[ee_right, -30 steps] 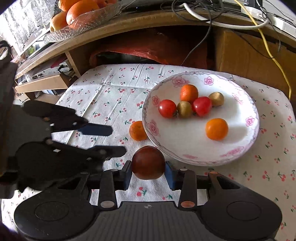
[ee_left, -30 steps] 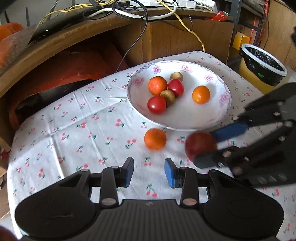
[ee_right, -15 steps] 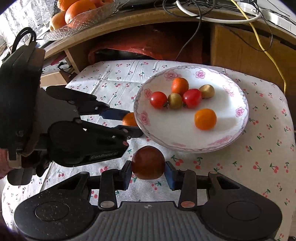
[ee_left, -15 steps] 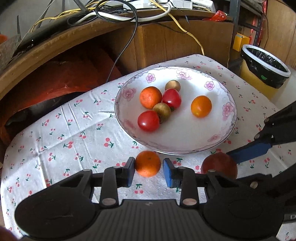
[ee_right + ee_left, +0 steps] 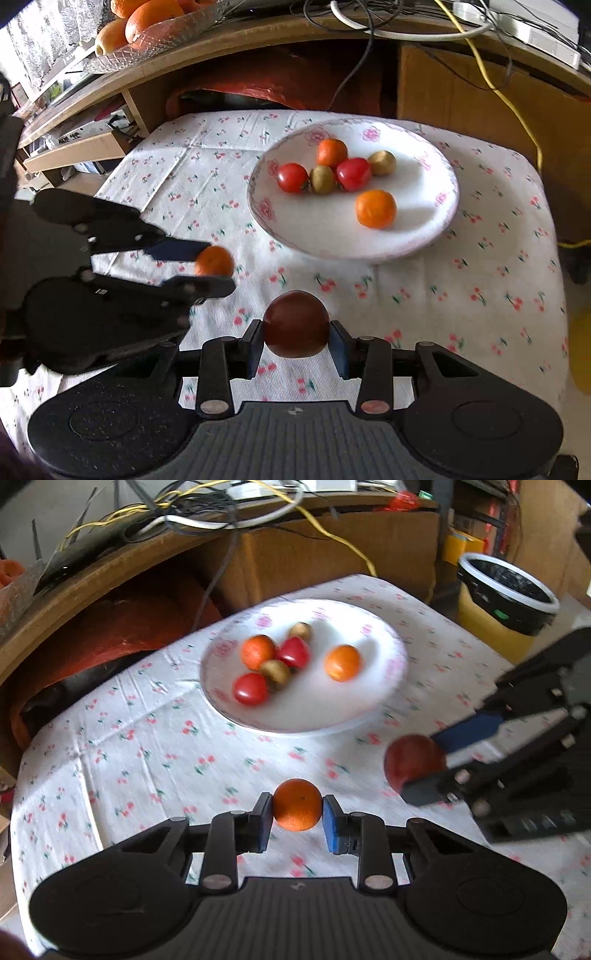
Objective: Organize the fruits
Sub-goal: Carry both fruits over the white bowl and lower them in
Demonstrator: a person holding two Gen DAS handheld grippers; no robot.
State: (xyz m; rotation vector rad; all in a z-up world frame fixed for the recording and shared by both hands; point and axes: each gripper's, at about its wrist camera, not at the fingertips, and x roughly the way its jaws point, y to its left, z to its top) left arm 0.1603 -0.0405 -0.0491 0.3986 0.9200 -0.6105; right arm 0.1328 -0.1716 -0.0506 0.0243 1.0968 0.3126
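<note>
Half a second back the small orange lay on the cloth at the plate's near rim with the left gripper's pads either side of it; now the left gripper point(image 5: 297, 814) is clenched on that orange point(image 5: 297, 805) and has lifted it clear of the cloth, back from the plate. Blur softens the left view, so the lift height is only a guess.

Farther right, the flowered plate point(image 5: 421, 243) sits at the far middle of the cherry-print tablecloth point(image 5: 461, 295), holding two tomatoes, two brownish fruits and two oranges. Nearest on the right, the right gripper point(image 5: 296, 341) grips a dark red fruit point(image 5: 296, 323), held above the cloth near the plate's front rim.

For a clean drop, each gripper should travel over the rim to the bare near half of the plate, go low, then release gently, one at a time, so nothing rolls into the cluster.
</note>
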